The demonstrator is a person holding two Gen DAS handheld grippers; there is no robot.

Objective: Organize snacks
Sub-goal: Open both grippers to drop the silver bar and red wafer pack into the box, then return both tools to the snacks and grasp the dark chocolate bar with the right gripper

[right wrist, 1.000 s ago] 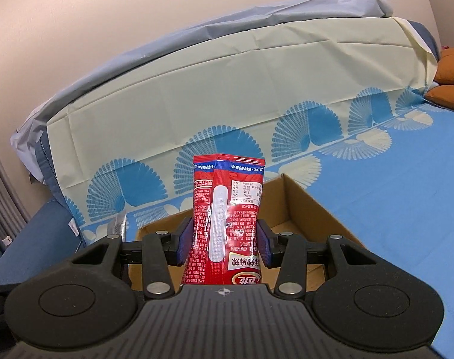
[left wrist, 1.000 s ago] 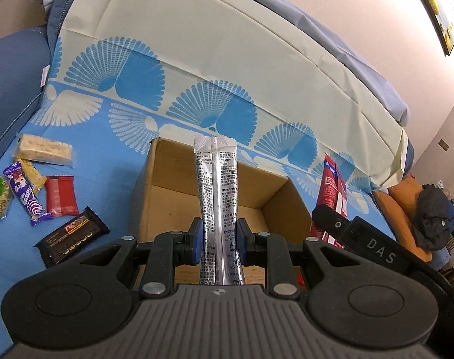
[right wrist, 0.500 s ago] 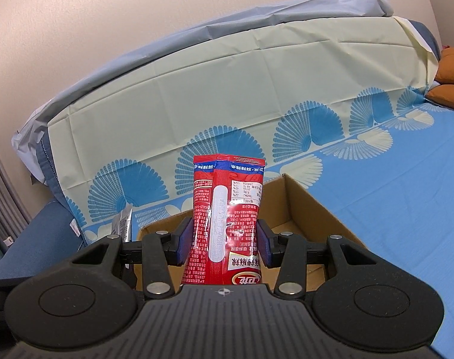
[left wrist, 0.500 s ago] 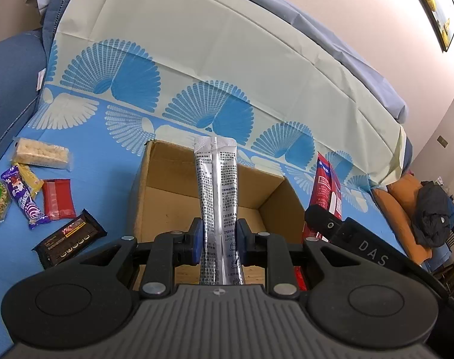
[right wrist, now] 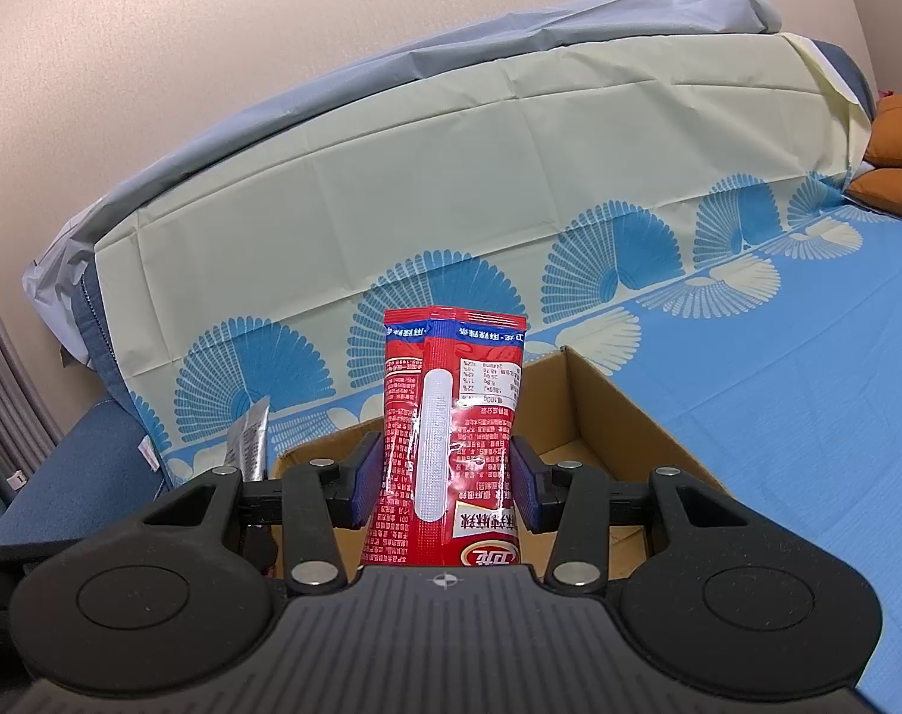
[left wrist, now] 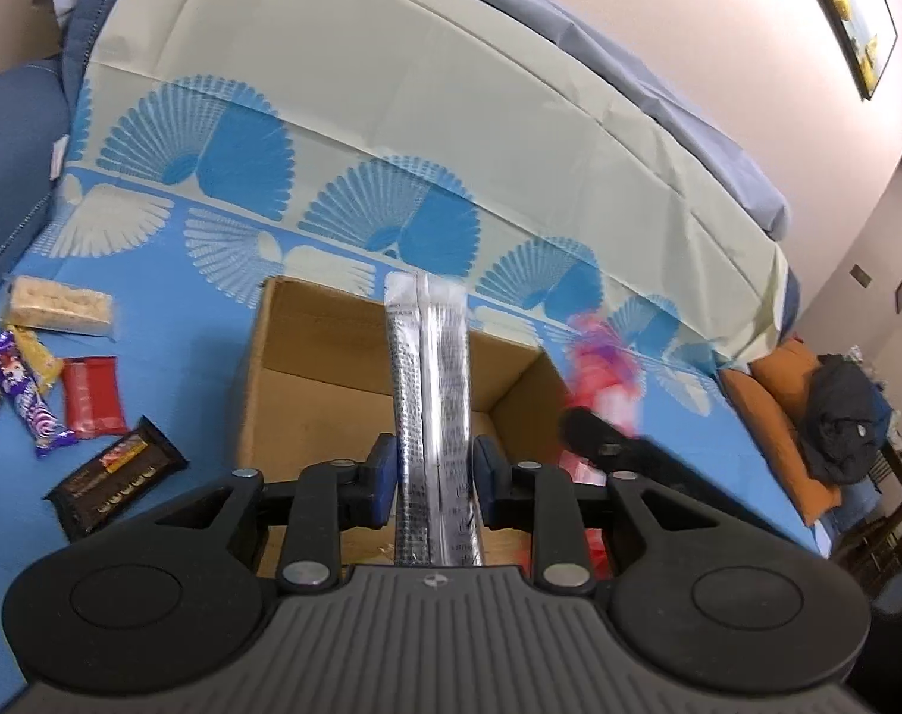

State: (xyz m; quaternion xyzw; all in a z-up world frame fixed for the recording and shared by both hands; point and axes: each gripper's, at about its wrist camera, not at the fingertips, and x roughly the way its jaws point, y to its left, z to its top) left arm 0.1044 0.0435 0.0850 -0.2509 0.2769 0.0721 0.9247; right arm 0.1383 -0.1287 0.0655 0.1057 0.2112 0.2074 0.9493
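Silver packet point(left wrist: 430, 392) between opening left fingers point(left wrist: 383, 470); red packet point(right wrist: 451, 446) between opening right fingers point(right wrist: 525, 497); both over box point(left wrist: 308, 381).

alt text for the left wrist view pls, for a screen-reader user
The left gripper, jaws opening, has an upright silver snack packet between its pads over an open cardboard box on a blue fan-patterned cloth. Several wrapped snacks lie left of the box; a blurred red packet is at its right.

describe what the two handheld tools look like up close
Both look alike: the left tool and the right tool have a ribbed dark grey body, black linkage arms with silver rivets, round black side discs and blue pads on the fingers. No cables or sleeves are visible.
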